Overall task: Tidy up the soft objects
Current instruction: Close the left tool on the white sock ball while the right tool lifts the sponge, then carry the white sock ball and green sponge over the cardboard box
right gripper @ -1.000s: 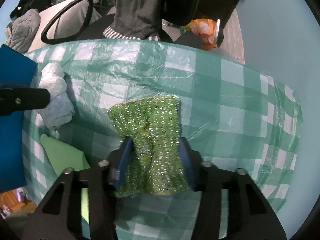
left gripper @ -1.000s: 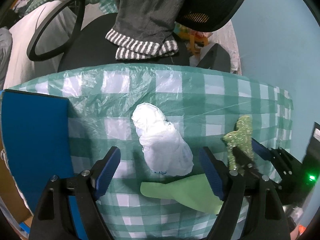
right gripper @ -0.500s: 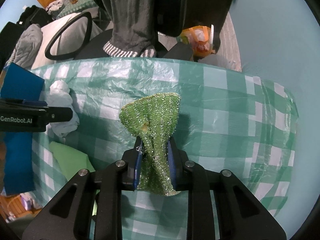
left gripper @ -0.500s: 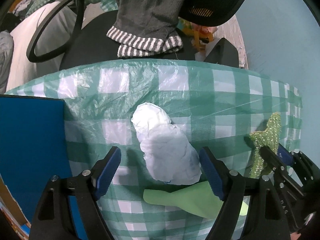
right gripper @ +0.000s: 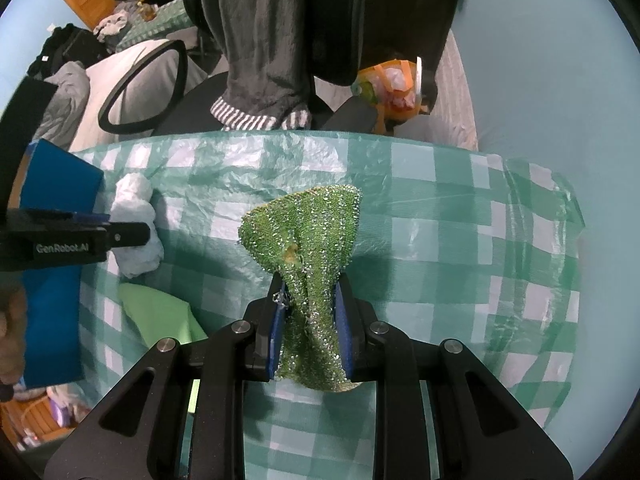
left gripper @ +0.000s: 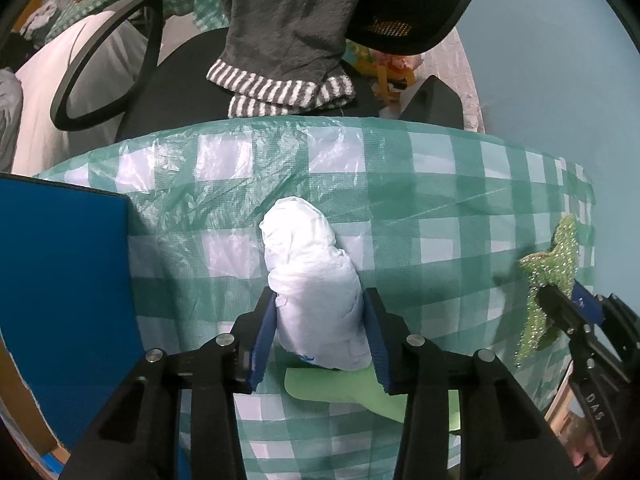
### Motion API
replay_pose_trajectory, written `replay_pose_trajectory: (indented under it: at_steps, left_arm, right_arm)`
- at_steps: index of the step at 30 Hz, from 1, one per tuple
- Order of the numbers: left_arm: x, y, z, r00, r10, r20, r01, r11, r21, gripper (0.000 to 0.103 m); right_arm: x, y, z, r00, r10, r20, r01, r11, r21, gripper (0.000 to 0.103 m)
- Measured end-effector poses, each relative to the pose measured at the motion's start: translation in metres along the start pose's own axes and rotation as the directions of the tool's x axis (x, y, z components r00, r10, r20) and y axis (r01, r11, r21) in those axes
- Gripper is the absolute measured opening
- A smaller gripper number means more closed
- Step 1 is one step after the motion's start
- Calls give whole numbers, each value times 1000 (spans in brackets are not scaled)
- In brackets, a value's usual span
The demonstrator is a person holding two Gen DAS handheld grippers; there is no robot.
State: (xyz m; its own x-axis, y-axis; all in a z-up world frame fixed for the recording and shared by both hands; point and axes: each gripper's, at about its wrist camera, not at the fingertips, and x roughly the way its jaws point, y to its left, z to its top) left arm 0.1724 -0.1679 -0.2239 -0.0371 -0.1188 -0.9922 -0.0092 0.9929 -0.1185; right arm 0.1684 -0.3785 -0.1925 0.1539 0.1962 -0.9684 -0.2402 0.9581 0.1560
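A crumpled white plastic bundle (left gripper: 312, 280) lies on the green checked tablecloth (left gripper: 440, 200). My left gripper (left gripper: 320, 304) points straight down over it. Its jaws are closing, and the blue pads press on both sides of the bundle's near end. In the right wrist view the bundle (right gripper: 136, 220) sits at the left, beside that gripper (right gripper: 120, 236). My right gripper (right gripper: 309, 312) is shut on a glittery green scouring cloth (right gripper: 308, 236), pinched at its waist and lifted off the table. The scouring cloth (left gripper: 556, 256) also shows at the right of the left wrist view.
A flat light green cloth (left gripper: 340, 384) lies partly under the white bundle's near end. A blue box (left gripper: 60, 280) stands at the table's left. Behind the table is a black office chair (left gripper: 120, 40) draped with a grey garment with striped cuffs (left gripper: 288, 40). A pale blue wall is on the right.
The left jaws have shut from wide open onto the white bundle. The right jaws tightened on the green scouring cloth and lifted it a little off the table.
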Motion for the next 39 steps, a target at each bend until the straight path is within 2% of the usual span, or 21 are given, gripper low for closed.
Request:
replay_pose_trajectory:
  at_steps: [9,14,19,26,39]
  left_arm:
    - [-22,-4,-10,997,25,68,-28,999,39,42]
    - [-40,-8,-19,990,64,129,-75,994,79,42]
    - [-58,-7,-28,981,73,180,-94,989,113,41]
    - [-87,-6,-44,973,43,226,-75,989,131,41]
    - [-140,1,-70,950,23,311,-80,982,173,41]
  right_arm:
    - [-22,7,-2,999,6,34,-5,1000,-16,22]
    - [-35,13,-4,998,3,56,-1,999,-40,22]
    - [-49,19,-4,997,3,83,1,998,-56,22]
    - [-72,30,-4,993,10,119,-2,998,-65,22]
    - [-107,48,-2,986,16,167,-1,996,-86,22]
